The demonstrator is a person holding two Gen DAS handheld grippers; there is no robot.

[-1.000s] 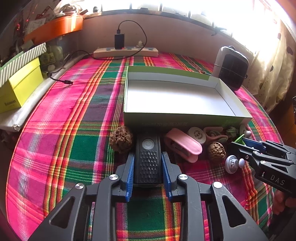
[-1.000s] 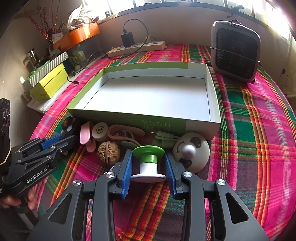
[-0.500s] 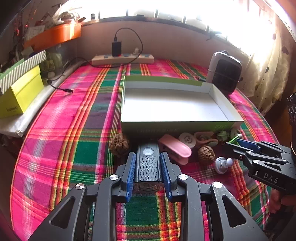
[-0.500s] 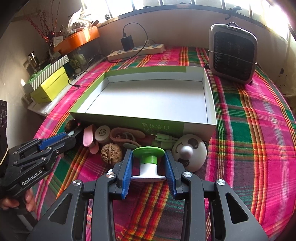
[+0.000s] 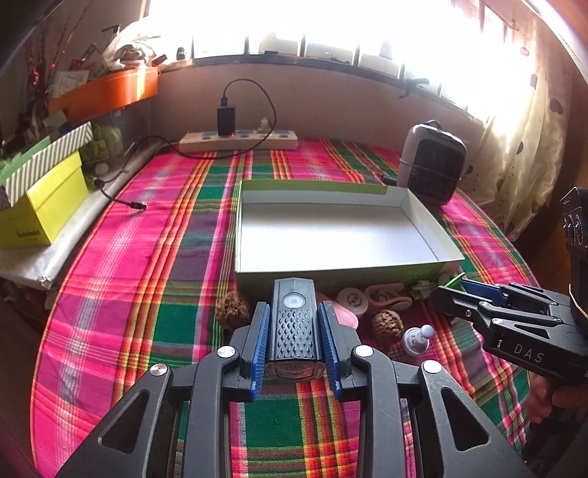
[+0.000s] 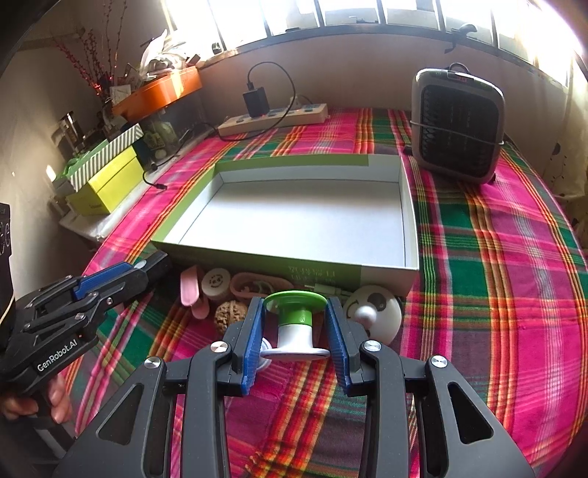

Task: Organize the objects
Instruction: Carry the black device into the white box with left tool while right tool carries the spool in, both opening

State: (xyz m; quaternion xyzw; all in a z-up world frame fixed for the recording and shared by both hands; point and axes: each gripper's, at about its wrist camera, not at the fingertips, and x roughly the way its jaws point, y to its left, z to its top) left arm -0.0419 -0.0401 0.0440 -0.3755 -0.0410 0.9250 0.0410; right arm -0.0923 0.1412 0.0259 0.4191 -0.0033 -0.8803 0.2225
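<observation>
Before the box, both tools tilt downward, gripping.

Blown-out window glare, fisheye-warped edges

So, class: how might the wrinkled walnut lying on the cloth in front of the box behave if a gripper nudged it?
The walnut looks roundish, so it would probably roll. Its ridged shell and the woven tablecloth may stop it soon. It seems hard, unlikely to squash.
</observation>
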